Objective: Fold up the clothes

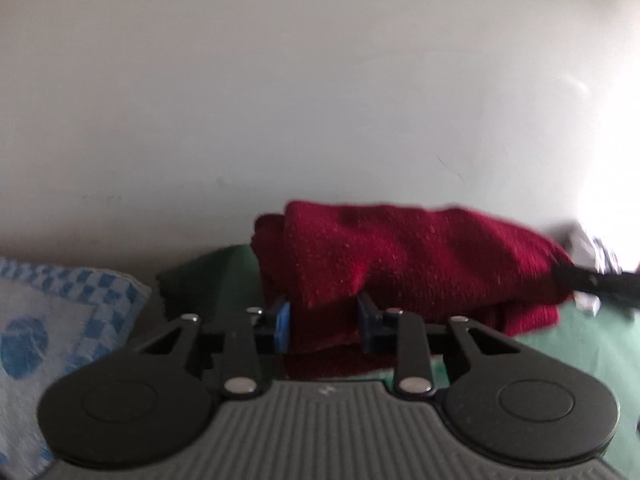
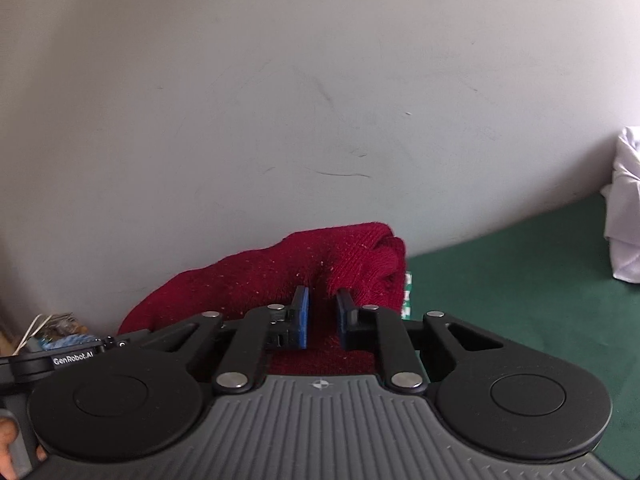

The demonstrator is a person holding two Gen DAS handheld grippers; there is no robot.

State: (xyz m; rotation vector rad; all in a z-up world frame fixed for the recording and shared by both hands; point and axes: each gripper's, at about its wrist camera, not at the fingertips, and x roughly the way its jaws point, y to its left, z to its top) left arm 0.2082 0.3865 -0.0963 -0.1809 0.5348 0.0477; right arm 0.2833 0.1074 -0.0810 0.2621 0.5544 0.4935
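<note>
A dark red knitted garment (image 1: 404, 264) lies bunched and partly folded on a green surface (image 1: 580, 344) against a white wall. My left gripper (image 1: 324, 320) has its jaws apart, with a fold of the red fabric between the blue pads; they do not look clamped. My right gripper (image 2: 322, 318) is at the other end of the red garment (image 2: 320, 268). Its jaws stand narrowly apart with red fabric in the gap. The right gripper's black arm shows at the right of the left wrist view (image 1: 600, 280).
A blue-and-white checked cloth (image 1: 52, 320) lies at the left. A white garment (image 2: 624, 208) is piled at the far right on the green surface (image 2: 520, 280). The wall stands close behind the red garment. The left gripper's body (image 2: 60, 356) is at the left edge.
</note>
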